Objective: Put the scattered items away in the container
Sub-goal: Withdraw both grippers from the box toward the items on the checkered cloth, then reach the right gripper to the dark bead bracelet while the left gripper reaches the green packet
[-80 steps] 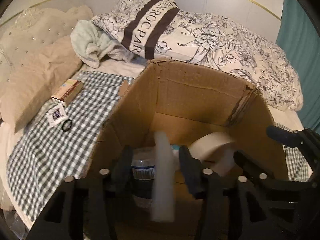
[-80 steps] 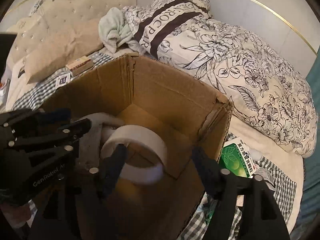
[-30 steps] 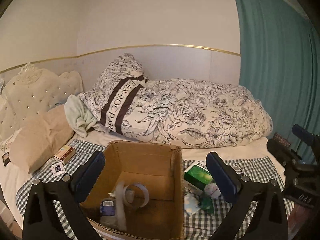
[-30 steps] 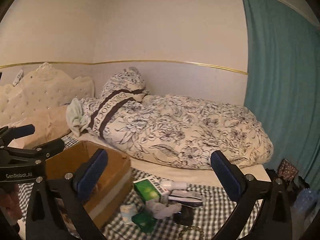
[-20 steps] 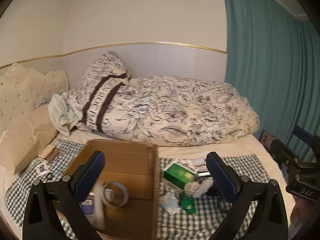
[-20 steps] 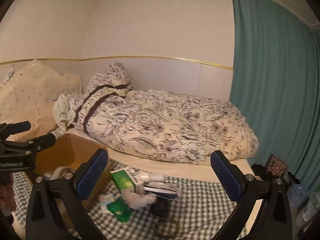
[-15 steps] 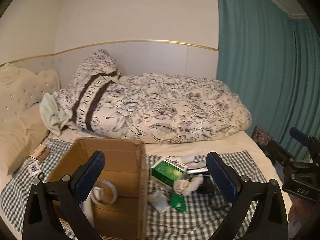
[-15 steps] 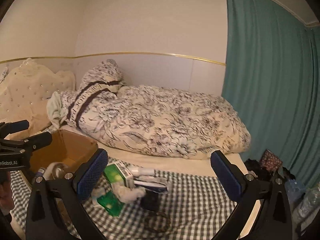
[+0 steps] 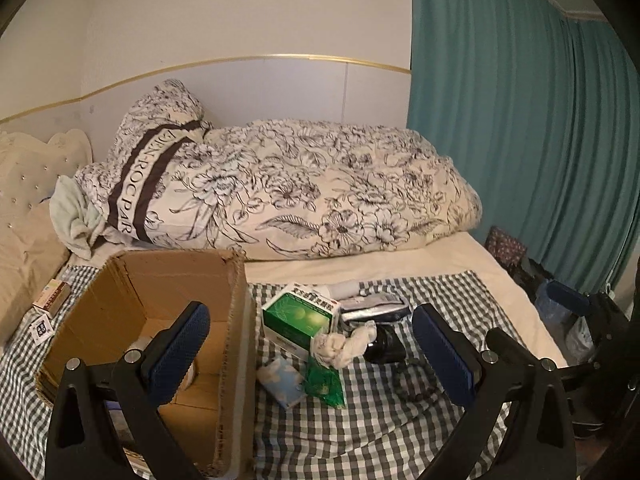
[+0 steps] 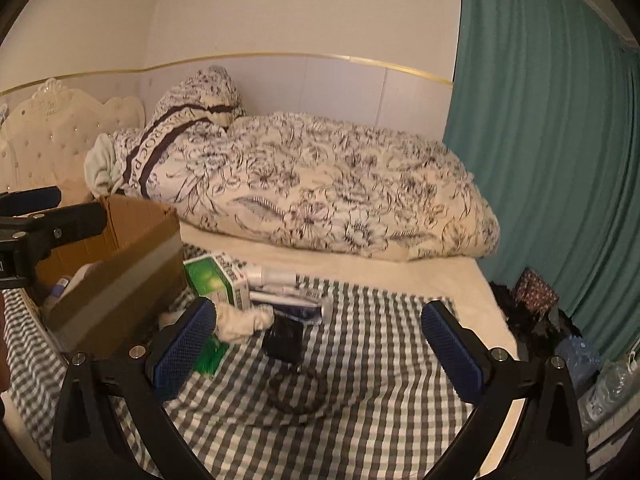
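Note:
A cardboard box point(image 9: 236, 320) point(image 10: 120, 276) stands on the checked cloth on the bed, with a tape roll and a bottle partly seen inside. To its right lie a green box point(image 9: 300, 316) point(image 10: 212, 276), a crumpled white cloth point(image 9: 344, 344) point(image 10: 244, 320), a green packet point(image 9: 326, 384), a tissue pack point(image 9: 280, 378), a black object point(image 9: 384, 346) point(image 10: 284, 338), a dark cable loop point(image 10: 296, 396) and white tubes point(image 10: 276, 280). My left gripper point(image 9: 312, 356) is open and empty, above these items. My right gripper point(image 10: 320, 352) is open and empty, above the cable.
A floral duvet point(image 9: 300, 192) and pillows lie behind. A small carton point(image 9: 52, 298) and a card point(image 9: 42, 326) lie left of the box. A teal curtain point(image 9: 520, 120) hangs at the right, with bags on the floor point(image 10: 536, 292) below it.
Both grippers let go of their items in the box, pulled back and up, and swung right toward the pile beside the box.

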Tool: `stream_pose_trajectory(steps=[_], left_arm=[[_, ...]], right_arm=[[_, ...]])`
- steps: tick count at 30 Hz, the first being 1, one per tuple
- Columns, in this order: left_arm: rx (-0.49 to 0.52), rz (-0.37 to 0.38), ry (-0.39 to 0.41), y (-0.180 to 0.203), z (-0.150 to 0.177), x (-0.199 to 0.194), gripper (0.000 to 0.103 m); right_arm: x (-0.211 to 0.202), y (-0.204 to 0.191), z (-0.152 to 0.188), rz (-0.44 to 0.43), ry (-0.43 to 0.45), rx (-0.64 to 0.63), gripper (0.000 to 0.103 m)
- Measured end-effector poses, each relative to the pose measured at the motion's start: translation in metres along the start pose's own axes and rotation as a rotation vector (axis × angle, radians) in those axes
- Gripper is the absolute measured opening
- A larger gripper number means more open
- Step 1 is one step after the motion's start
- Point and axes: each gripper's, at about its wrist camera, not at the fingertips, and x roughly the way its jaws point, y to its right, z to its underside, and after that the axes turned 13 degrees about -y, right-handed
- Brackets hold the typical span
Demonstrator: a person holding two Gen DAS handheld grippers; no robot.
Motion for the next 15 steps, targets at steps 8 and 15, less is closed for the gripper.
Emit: stream_pose_trajectory(steps=[8, 15], left_arm=[[0.009, 0.044, -0.051, 0.013, 0.006, 0.03, 0.103], [0.039, 0.055, -0.116, 0.032, 0.016, 0.06, 0.096]], right_arm=[[0.032, 0.007, 0.012, -0.016, -0.063, 0.017, 0.103], [0.059, 0.02, 0.025, -0.043, -0.124, 0.063, 0.103]])
